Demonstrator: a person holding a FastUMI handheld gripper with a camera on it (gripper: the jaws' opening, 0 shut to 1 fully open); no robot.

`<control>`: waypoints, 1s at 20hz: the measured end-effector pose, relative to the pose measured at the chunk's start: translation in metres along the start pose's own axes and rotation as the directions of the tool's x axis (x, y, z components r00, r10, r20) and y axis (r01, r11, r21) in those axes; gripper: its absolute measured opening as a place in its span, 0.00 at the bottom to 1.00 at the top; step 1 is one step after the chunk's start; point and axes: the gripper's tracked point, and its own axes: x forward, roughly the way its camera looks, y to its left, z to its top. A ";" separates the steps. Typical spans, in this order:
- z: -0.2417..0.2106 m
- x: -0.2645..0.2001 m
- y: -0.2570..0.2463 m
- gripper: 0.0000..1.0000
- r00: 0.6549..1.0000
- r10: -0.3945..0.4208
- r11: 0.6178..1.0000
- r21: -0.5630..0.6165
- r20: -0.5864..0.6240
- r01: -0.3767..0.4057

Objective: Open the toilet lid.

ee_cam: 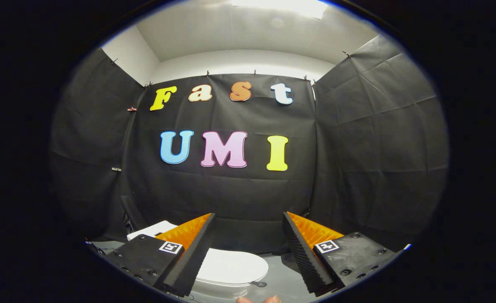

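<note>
Approaching: my gripper (248, 235), fingers spread wide and holding nothing, hovers above the closed lid (231, 266) at lower centre of the frame. Next, I judge, comes descending to its front rim.

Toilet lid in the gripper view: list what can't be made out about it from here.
- Toilet lid: its near side is covered by one finger of the open tongs, so its full outline is hidden.
- Lid hinge and tank: mostly behind that same finger; only a white corner shows.
- Bowl and seat under the lid: covered by the closed lid itself.
- Small dark fitting beside the lid: too small to identify.
</note>
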 end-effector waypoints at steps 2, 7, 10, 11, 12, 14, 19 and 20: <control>-0.005 0.006 0.000 0.98 1.000 0.006 1.000 0.005 -0.002 -0.006; -0.040 0.025 0.009 0.98 0.999 0.029 0.999 0.015 -0.015 -0.029; -0.068 0.036 0.001 0.98 0.999 0.016 1.000 0.015 -0.036 -0.015; -0.081 0.036 -0.004 0.98 0.999 0.012 1.000 0.017 -0.043 -0.011; -0.090 0.037 -0.006 0.98 0.999 0.012 1.000 0.022 -0.051 -0.011; -0.109 0.041 -0.011 0.98 0.998 0.014 1.000 0.024 -0.062 -0.012; -0.165 0.054 -0.032 0.98 0.995 -0.015 1.000 0.015 -0.102 0.016; -0.178 0.057 -0.039 0.98 0.993 -0.032 0.999 -0.002 -0.113 0.032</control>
